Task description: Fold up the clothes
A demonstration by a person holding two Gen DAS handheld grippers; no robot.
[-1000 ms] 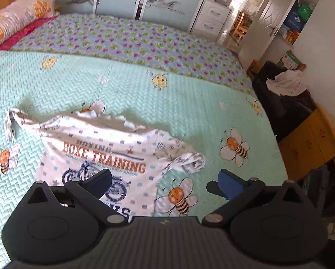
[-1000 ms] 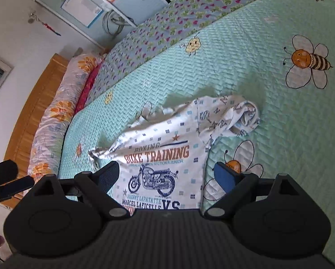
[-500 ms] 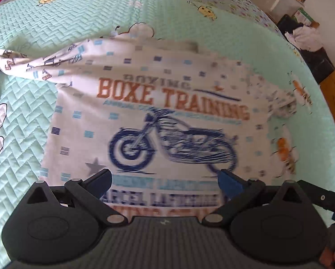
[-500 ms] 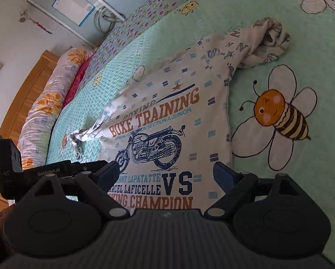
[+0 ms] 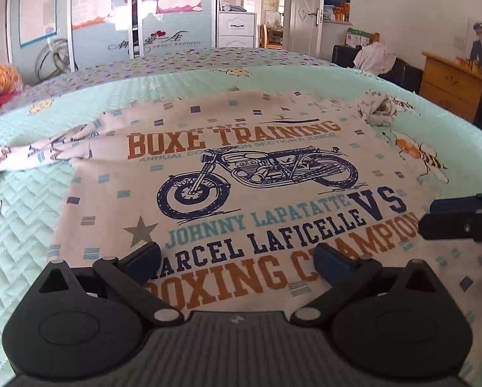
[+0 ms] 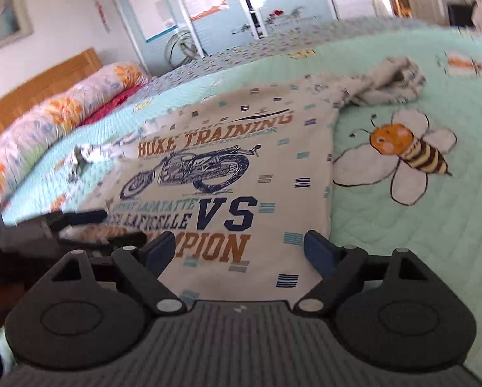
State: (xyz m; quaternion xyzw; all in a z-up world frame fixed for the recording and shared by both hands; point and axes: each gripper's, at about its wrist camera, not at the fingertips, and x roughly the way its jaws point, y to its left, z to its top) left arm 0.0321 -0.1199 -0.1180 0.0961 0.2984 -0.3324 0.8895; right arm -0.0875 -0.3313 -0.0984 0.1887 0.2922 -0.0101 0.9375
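From the left wrist, a cream cotton T-shirt printed with a navy motorcycle and orange block lettering [image 5: 241, 174] lies spread flat, print up, on the mint-green quilted bedspread with stitched zigzags and bee pictures [image 5: 24, 213]; one sleeve trails out thin to the left, the other is bunched into a crumpled knot at the far right. The left gripper [image 5: 237, 258] sits low over the shirt's near hem with its blue-padded jaws wide apart, nothing between them but the lettering beneath (the hem itself is hidden behind the gripper body). From the right wrist, softer with motion blur, the right gripper [image 6: 239, 248] hovers above the hem's right corner, jaws spread and opening, no cloth pinched. The shirt's side edge runs just inside its right finger. The other gripper shows dimly at the left edge.
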